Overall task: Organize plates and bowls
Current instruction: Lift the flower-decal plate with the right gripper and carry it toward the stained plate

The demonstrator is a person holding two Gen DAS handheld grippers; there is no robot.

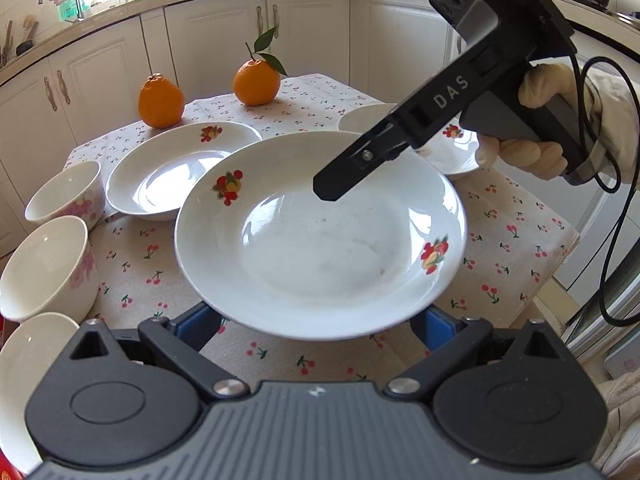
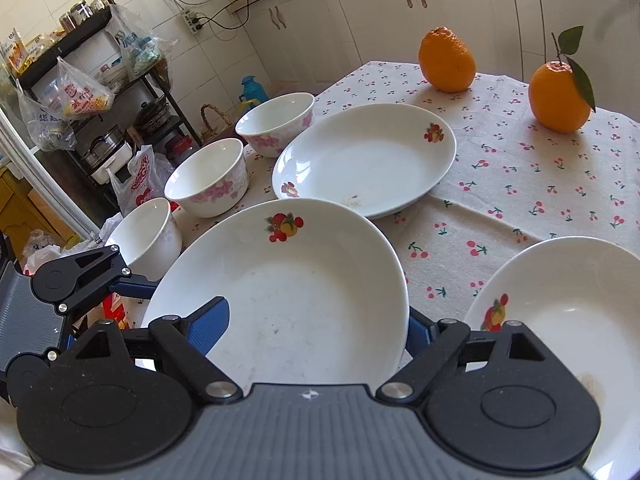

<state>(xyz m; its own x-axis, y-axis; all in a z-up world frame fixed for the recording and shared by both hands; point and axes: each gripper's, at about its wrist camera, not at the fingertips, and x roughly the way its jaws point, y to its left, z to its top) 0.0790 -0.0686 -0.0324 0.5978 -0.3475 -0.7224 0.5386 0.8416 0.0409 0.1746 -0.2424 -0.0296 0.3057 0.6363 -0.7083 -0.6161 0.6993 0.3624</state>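
A white deep plate with fruit prints (image 1: 320, 240) (image 2: 288, 288) is held above the table. My right gripper (image 2: 316, 328) is shut on its rim, one blue pad inside the plate and one under it; it also shows from the side in the left wrist view (image 1: 340, 184). My left gripper (image 1: 316, 328) has its blue fingers spread wide under the plate's near edge. A second plate (image 1: 180, 172) (image 2: 368, 156) lies beyond it. A third plate (image 1: 448, 140) (image 2: 568, 316) lies on the right. Three pink-flowered bowls (image 1: 66, 196) (image 2: 208, 176) stand in a row on the left.
Two oranges (image 1: 160, 100) (image 2: 446, 60) stand at the table's far side on the cherry-print cloth (image 1: 512, 232). White cabinets run behind the table. A cluttered shelf rack (image 2: 92, 80) with bags stands beyond the table's left edge.
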